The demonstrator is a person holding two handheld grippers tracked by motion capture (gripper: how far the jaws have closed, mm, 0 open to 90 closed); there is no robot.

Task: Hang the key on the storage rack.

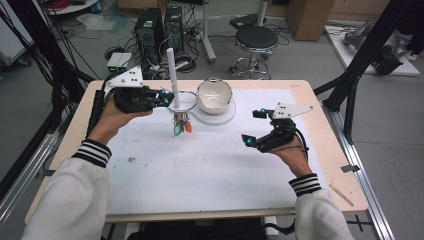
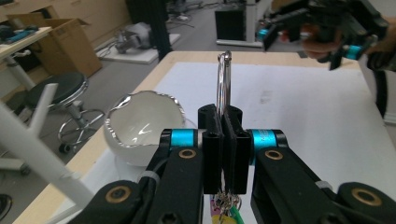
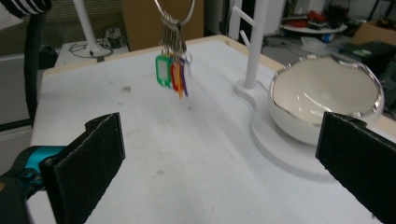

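Keys and coloured tags hang from a large metal key ring that the left gripper pinches between its closed jaws, lifted off the white mat just in front of the white peg stand. In the right gripper view the bunch dangles clear of the mat, left of the stand's post. A white bowl with a silvery rim sits on the stand's round base, just right of the post. The right gripper hovers well to the right of the stand, jaws spread wide with nothing between them.
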